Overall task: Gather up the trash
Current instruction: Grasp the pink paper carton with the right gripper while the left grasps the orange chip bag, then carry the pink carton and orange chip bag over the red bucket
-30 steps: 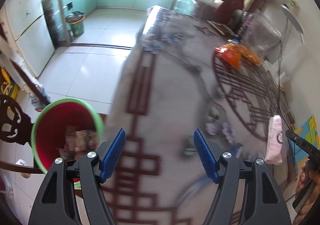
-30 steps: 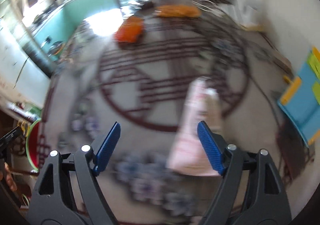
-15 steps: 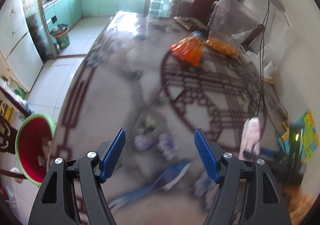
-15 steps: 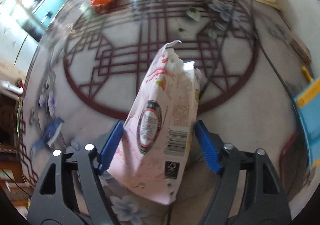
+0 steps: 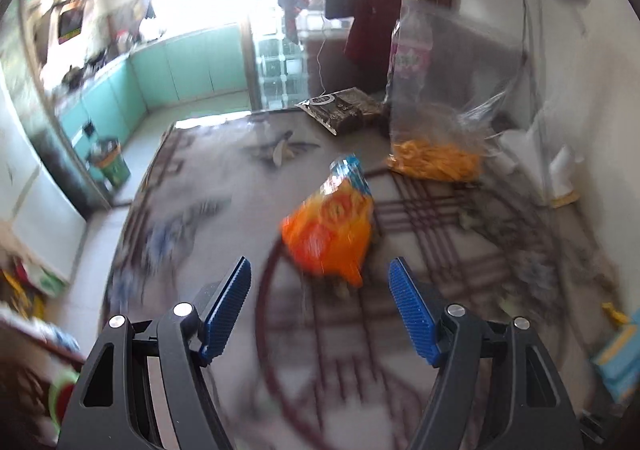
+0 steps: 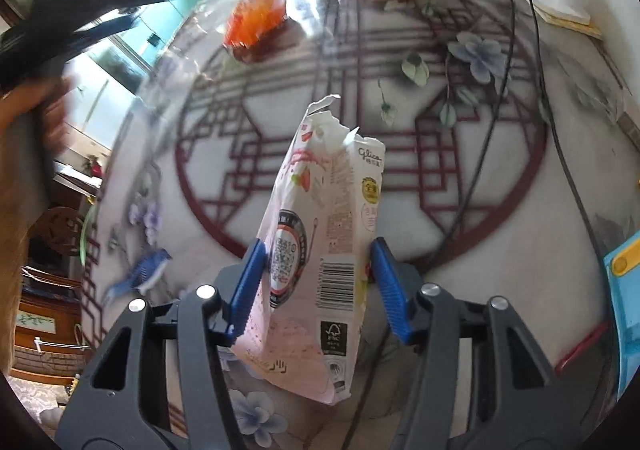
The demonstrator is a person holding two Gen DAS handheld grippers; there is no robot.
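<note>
A torn-open pink snack packet [image 6: 320, 234] stands between the pads of my right gripper [image 6: 318, 282]. The jaws are closing, both pads touch its sides, and the packet has buckled narrower. An orange and blue snack bag [image 5: 332, 234] lies on the patterned table cover [image 5: 192, 218], just beyond the fingertips of my left gripper [image 5: 320, 302]. That gripper's jaws are opening and nothing is between them. The orange bag [image 6: 256, 18] also shows at the far left of the right wrist view, beside the blurred left gripper [image 6: 88, 10] and the hand [image 6: 24, 138] that holds it.
A clear bag of orange snacks [image 5: 432, 162] and a black packet [image 5: 340, 110] sit at the table's far end. Dark cables [image 6: 520, 50] run down the right side. A green-rimmed bin [image 5: 60, 398] shows blurred at lower left, off the table's edge. A blue toy [image 6: 624, 314] lies at right.
My left gripper swung right, away from the red bin and over the table to the orange bag. My right gripper came down around the pink packet and its jaws narrowed onto it.
</note>
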